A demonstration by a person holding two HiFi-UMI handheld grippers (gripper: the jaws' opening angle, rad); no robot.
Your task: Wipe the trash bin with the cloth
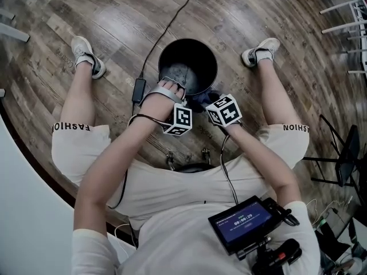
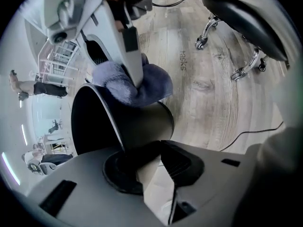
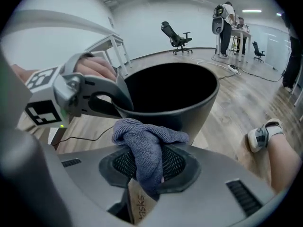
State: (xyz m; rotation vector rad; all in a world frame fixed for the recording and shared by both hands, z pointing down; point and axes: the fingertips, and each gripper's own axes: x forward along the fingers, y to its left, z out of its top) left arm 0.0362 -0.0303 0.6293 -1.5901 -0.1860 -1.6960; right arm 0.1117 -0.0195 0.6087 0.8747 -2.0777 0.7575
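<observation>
The black trash bin (image 1: 213,59) stands on the wooden floor between the person's feet. My left gripper (image 1: 172,86) sits at its near rim, and in the left gripper view the jaws (image 2: 142,162) are closed on the bin's thin wall (image 2: 142,122). The right gripper view shows those fingers (image 3: 118,100) straddling the rim of the bin (image 3: 189,103). My right gripper (image 1: 200,103) is shut on a blue-grey cloth (image 3: 147,150), bunched between its pads just outside the bin's near side. That cloth (image 2: 151,82) rests against the rim under the right gripper (image 2: 137,86).
A black cable with an adapter (image 1: 139,89) lies on the floor left of the bin. Sneakered feet (image 1: 86,56) (image 1: 261,51) flank it. Chair casters (image 1: 186,156) show under the seat. Farther off stand an office chair (image 3: 176,37), white table legs (image 3: 113,51) and a person (image 3: 227,22).
</observation>
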